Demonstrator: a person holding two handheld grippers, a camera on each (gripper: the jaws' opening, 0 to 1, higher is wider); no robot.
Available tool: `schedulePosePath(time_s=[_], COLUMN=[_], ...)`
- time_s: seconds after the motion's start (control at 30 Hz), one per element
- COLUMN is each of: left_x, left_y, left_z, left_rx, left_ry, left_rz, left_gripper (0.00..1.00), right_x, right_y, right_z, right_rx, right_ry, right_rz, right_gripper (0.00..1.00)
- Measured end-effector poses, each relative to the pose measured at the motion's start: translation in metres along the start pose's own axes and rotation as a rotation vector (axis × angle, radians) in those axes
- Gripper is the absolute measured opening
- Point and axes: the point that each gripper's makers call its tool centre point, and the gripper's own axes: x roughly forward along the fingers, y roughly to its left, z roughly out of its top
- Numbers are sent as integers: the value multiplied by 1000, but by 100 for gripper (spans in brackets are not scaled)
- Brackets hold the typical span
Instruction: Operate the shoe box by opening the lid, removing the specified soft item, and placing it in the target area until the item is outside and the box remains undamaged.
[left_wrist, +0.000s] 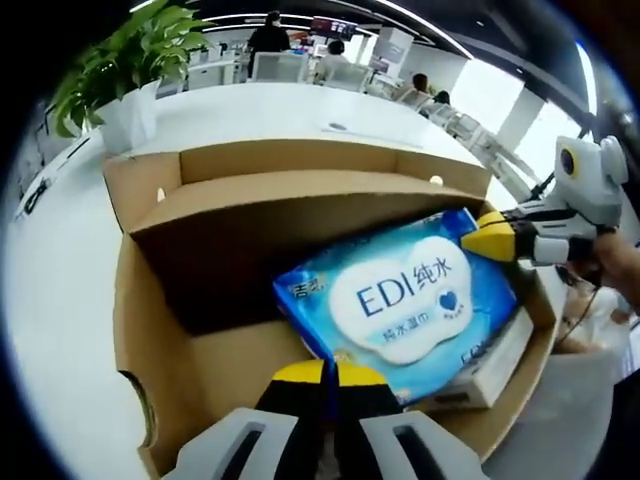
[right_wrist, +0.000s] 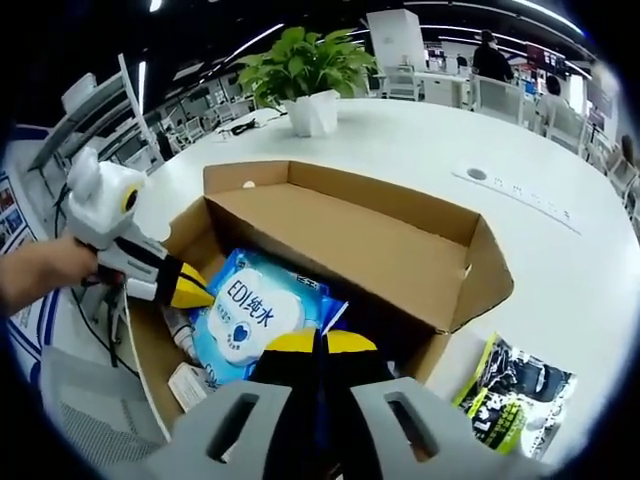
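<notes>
- The shoe box (left_wrist: 250, 200) is an open brown cardboard box and it stands on a white table (left_wrist: 60, 290); its lid flap is folded up at the far side.
- Inside the box lies a blue wet wipes pack (left_wrist: 405, 305), the soft item, tilted, on top of a white carton (left_wrist: 495, 365).
- The left gripper (left_wrist: 330, 375) has its yellow-tipped jaws closed together on the near edge of the pack; in the right gripper view it comes in from the left (right_wrist: 190, 288) with its tips at the pack (right_wrist: 250, 315).
- The right gripper (right_wrist: 320, 343) also has its jaws pressed together, on the other edge of the pack; in the left gripper view its yellow tip (left_wrist: 490, 240) touches the pack's far corner.
- A potted plant (right_wrist: 305, 75) stands on the table behind the box.
- A green and black packet (right_wrist: 515, 385) lies on the table beside the box.
</notes>
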Motion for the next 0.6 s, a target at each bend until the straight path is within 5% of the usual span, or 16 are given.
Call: schedulePosePath(time_s=[0.6], left_x=[-31], left_y=[-10], left_z=[20], left_rx=[3], left_ry=[-78], left_rz=[-20], left_gripper=[0], right_x=[-23], right_y=[6], right_z=[12], right_rx=[80], right_ry=[-43], right_rz=[19], right_gripper=[0])
